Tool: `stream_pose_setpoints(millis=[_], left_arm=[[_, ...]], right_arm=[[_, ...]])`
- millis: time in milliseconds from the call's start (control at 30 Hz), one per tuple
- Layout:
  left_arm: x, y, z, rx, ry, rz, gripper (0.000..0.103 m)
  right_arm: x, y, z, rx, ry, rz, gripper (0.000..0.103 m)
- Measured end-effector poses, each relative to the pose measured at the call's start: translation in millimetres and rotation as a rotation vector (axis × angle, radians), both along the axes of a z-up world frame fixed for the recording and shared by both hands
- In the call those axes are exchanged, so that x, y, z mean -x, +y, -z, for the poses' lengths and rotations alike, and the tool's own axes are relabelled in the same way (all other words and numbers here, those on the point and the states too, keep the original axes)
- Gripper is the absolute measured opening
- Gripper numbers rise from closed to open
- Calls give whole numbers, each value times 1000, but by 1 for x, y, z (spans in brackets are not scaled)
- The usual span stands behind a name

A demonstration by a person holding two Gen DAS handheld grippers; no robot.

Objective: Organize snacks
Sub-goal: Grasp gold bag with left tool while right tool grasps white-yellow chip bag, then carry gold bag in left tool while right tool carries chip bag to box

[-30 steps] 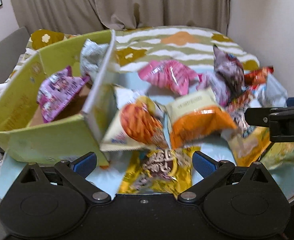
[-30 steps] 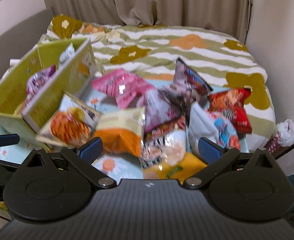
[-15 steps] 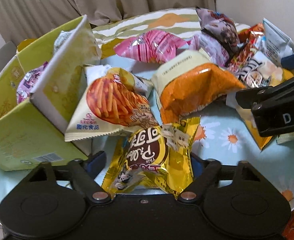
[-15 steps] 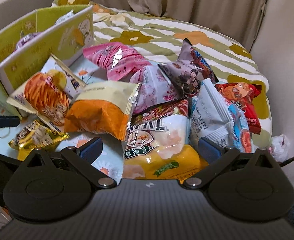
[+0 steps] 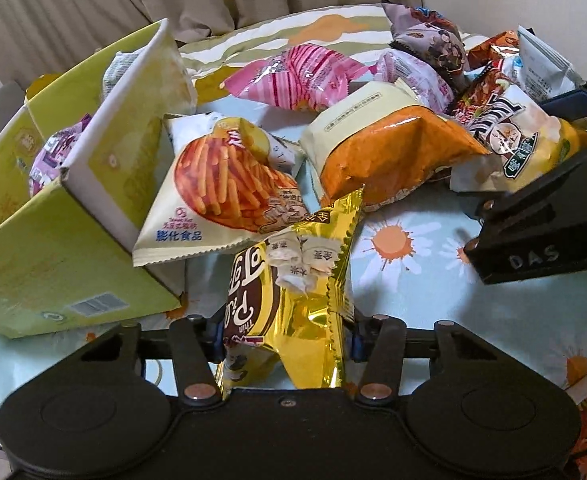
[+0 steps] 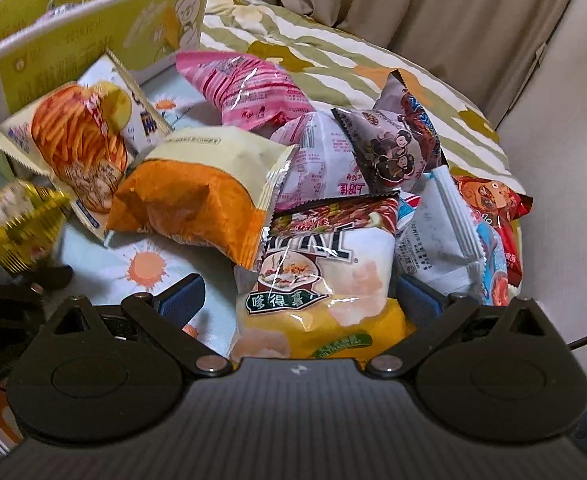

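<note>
A gold foil snack bag (image 5: 293, 308) stands between the pads of my left gripper (image 5: 283, 332), whose jaws are closing and press its sides; the same bag shows at the left edge of the right wrist view (image 6: 9, 220). My right gripper (image 6: 299, 296) is open, with a white and yellow snack bag (image 6: 317, 280) lying between its wide-apart fingers. A green cardboard box (image 5: 33, 240) with raised flaps stands to the left and holds a purple bag (image 5: 49, 152). The right gripper's black body (image 5: 533, 240) reaches in from the right.
Loose bags crowd the daisy-print cloth (image 5: 413, 280): a fries bag (image 5: 221, 184) leaning on the box, an orange bag (image 5: 393, 152), a pink bag (image 5: 293, 76), and several more at the right (image 6: 445, 240). A striped bedcover (image 6: 353, 68) and curtain lie behind.
Both grippers came down toward the snacks. The left jaws went from wide open to closed on the gold bag. The right gripper sank over the white and yellow bag, still open.
</note>
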State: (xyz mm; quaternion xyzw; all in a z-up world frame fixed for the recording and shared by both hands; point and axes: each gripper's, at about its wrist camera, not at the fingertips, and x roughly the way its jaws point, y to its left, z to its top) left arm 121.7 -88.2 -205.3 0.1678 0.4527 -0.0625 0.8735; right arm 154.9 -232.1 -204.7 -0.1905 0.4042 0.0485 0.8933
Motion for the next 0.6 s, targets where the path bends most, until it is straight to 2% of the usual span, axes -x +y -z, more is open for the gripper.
stream_pose_setpoints(millis=[300, 600], left_arm=[[-1, 3, -2, 5, -4, -12, 55], [0, 2, -14, 17, -26, -14, 55]], right_arm=[[-10, 4, 17, 60, 35, 9, 103], [-6, -8, 2, -39, 50, 50, 87]])
